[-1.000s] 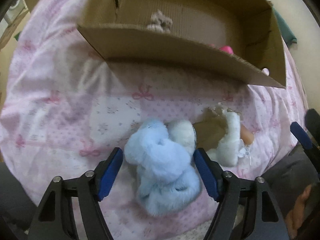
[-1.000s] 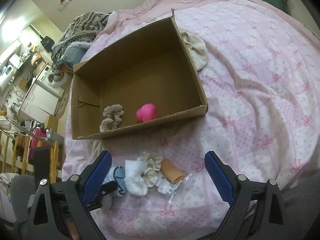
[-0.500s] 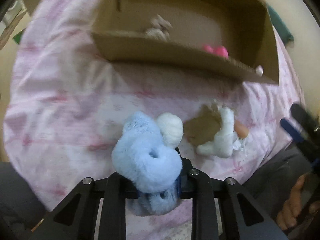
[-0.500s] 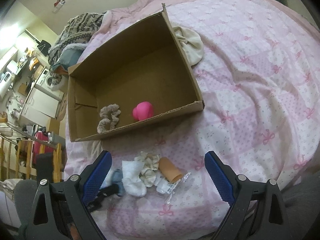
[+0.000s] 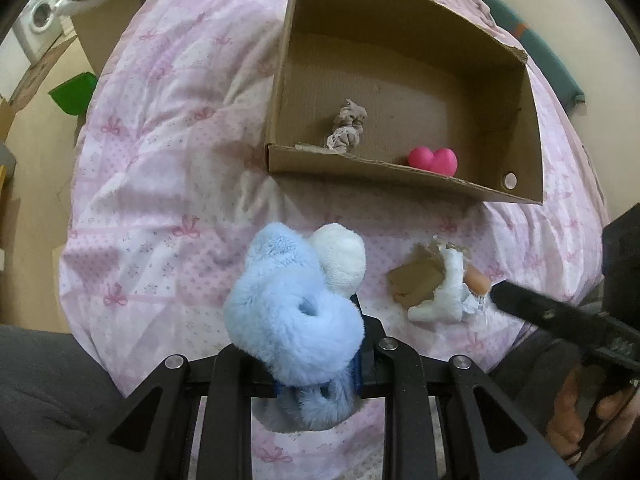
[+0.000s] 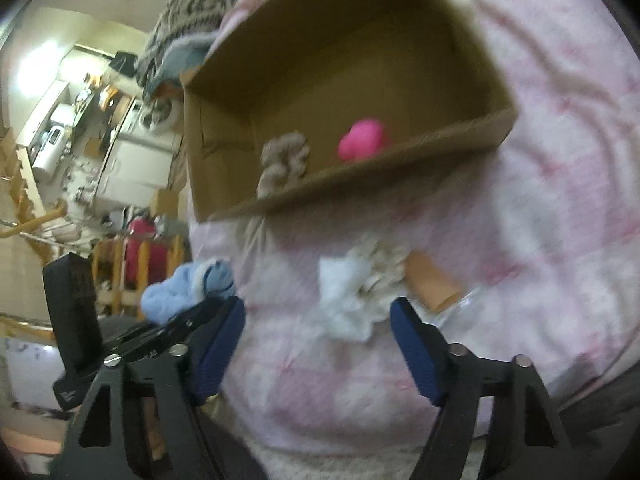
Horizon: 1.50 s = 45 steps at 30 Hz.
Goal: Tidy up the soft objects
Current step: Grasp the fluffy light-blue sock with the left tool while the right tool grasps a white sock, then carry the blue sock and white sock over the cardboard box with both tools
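My left gripper (image 5: 320,364) is shut on a fluffy blue and white plush (image 5: 296,304) and holds it above the pink bedspread (image 5: 160,184); the plush also shows at the left of the right wrist view (image 6: 188,292). A cardboard box (image 5: 384,172) lies ahead with a beige scrunchie (image 5: 348,128) and a pink heart-shaped toy (image 5: 434,160) inside. My right gripper (image 6: 318,344) is open, low over a white fluffy item (image 6: 352,300) and a tan tube (image 6: 432,280) on the bed.
The white item pile (image 5: 440,288) lies right of the held plush. A patterned knit blanket (image 6: 192,12) is heaped behind the box. A green bin (image 5: 76,92) stands on the floor at left. A teal cushion (image 5: 536,56) lies at the bed's far right.
My left gripper has shut on the blue plush and lifted it off the bed. My right gripper has dropped low toward the white item pile, still open.
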Each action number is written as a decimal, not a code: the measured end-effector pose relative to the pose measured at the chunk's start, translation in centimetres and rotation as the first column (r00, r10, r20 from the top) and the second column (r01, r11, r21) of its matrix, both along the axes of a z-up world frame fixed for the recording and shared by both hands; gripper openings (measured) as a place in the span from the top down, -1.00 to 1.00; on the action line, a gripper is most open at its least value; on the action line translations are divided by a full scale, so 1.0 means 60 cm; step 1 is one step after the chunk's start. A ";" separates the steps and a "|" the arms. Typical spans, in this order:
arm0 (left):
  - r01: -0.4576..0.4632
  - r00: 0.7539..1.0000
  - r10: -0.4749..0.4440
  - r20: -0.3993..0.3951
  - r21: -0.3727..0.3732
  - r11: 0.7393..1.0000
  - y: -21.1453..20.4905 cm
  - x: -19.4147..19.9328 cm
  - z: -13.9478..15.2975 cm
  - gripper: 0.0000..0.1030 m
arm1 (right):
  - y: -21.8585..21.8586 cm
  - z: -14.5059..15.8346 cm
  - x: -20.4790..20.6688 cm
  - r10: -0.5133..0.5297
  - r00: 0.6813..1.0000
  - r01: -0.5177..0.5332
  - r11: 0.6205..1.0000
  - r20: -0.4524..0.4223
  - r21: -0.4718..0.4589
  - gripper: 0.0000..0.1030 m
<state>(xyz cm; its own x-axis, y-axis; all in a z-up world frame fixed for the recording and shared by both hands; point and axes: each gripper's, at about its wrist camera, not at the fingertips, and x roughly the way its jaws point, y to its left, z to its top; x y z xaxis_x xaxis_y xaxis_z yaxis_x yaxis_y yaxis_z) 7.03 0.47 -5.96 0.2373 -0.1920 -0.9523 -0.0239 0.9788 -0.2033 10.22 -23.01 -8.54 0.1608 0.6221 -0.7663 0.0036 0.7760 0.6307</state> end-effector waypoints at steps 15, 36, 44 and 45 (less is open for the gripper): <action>-0.006 1.000 0.006 0.004 0.013 1.000 -0.010 0.012 -0.010 0.58 | 0.063 -0.038 0.000 0.124 0.992 -0.126 0.965 -0.023 -0.228 0.61; -0.024 0.998 0.019 0.063 0.077 0.997 -0.003 0.003 0.007 0.57 | 0.042 0.032 -0.022 0.116 0.982 -0.085 0.975 0.149 -0.203 0.61; -0.045 0.985 0.033 0.170 0.067 0.997 0.001 0.017 0.080 0.57 | 0.017 0.108 -0.021 0.078 0.957 -0.019 0.978 0.280 -0.208 0.61; -0.046 0.983 0.034 0.182 0.067 0.997 0.001 0.021 0.088 0.57 | 0.013 0.119 -0.019 0.075 0.952 -0.012 0.978 0.297 -0.208 0.61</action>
